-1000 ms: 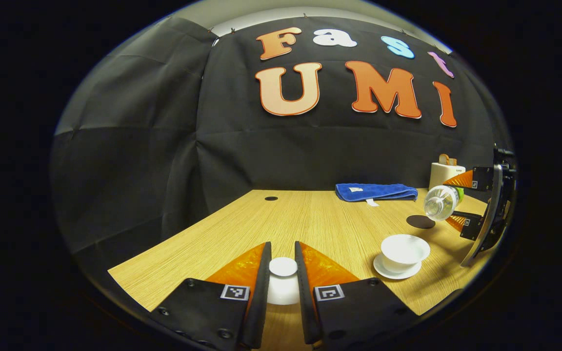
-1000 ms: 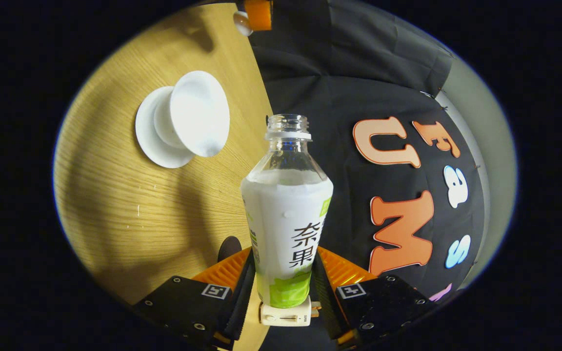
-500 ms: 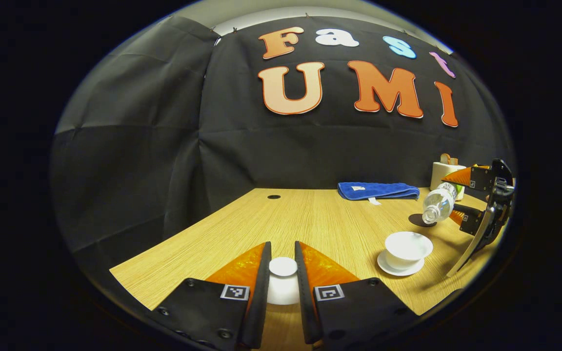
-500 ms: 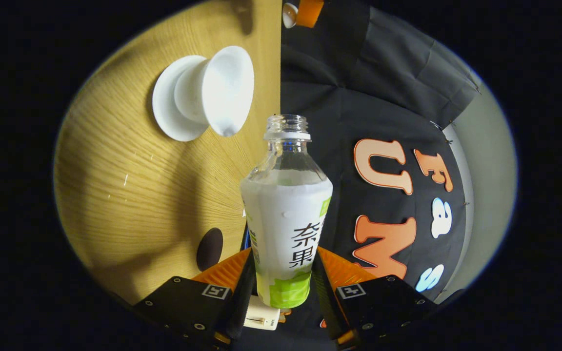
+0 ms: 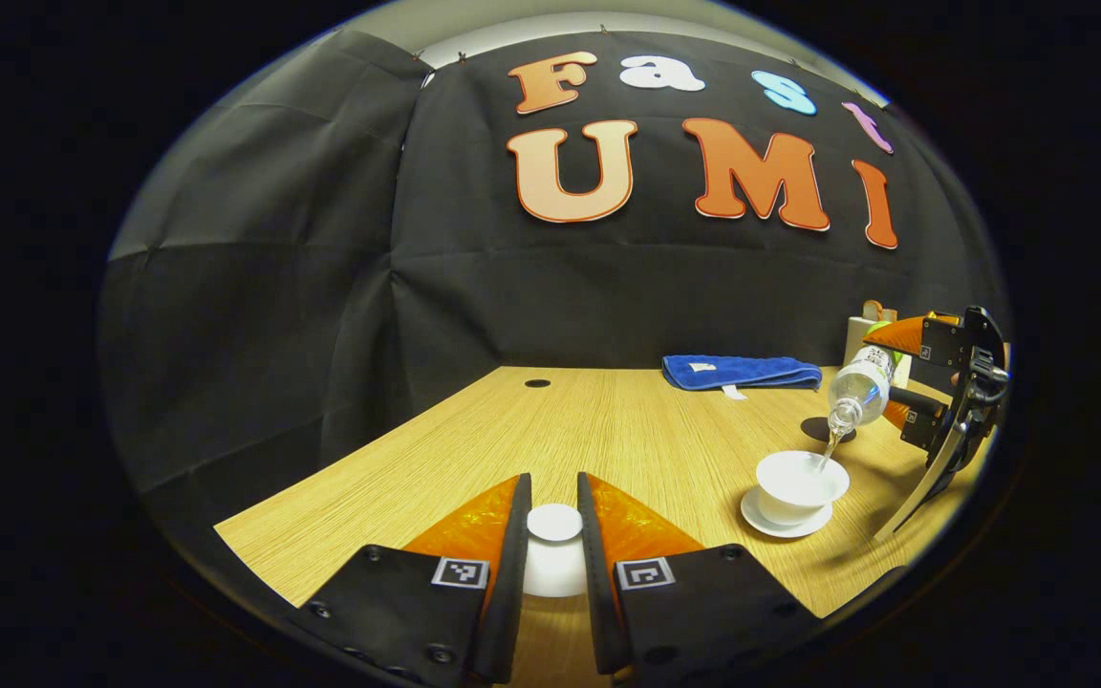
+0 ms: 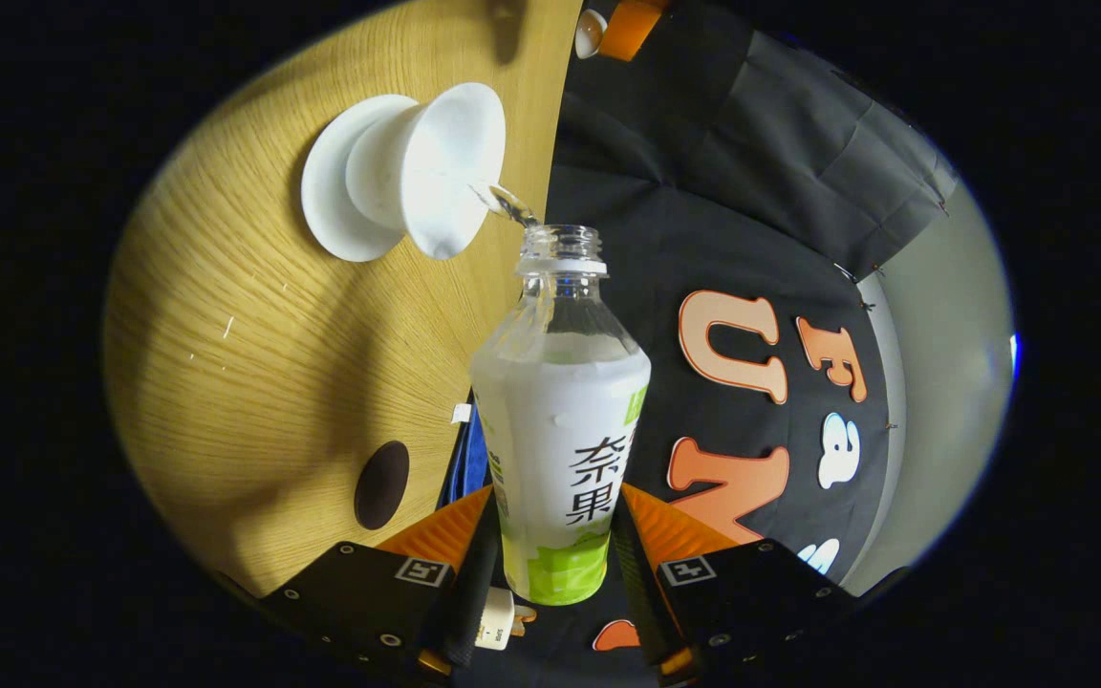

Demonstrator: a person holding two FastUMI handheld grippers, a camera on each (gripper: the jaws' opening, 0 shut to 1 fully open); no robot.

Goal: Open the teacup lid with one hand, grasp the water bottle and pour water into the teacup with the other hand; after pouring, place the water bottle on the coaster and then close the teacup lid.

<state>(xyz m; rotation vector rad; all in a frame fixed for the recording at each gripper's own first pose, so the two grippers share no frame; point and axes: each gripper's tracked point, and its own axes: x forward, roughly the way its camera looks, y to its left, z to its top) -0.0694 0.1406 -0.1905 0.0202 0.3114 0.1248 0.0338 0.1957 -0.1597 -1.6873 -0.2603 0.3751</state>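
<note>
Over the wooden table (image 5: 608,420), the right gripper (image 6: 555,564) tips a water bottle (image 6: 560,420) mouth-down toward the open teacup (image 5: 799,483), a thin stream of water (image 5: 830,451) falling from the neck into the bowl; both fingers press against the bottle's labelled body, low near its base, which appears to leave the neck free to reach over the rim. The teacup stands on its white saucer (image 5: 780,526) near the table's right side in the left gripper view, and it is taking in water, though how full it is cannot be told. Well to the left, the left gripper (image 5: 555,535) holds the teacup lid (image 5: 554,524) by its knob, jaws closed narrowly on it, parked low over the table edge and seemingly kept clear of the pour until it is needed again. A dark round coaster (image 6: 381,484) lies bare on the table just behind the cup, the bottle's resting place once pouring ends. Farther back, a folded blue towel (image 5: 740,373) sits by the wall, with a white box (image 5: 858,334) near it.
</note>
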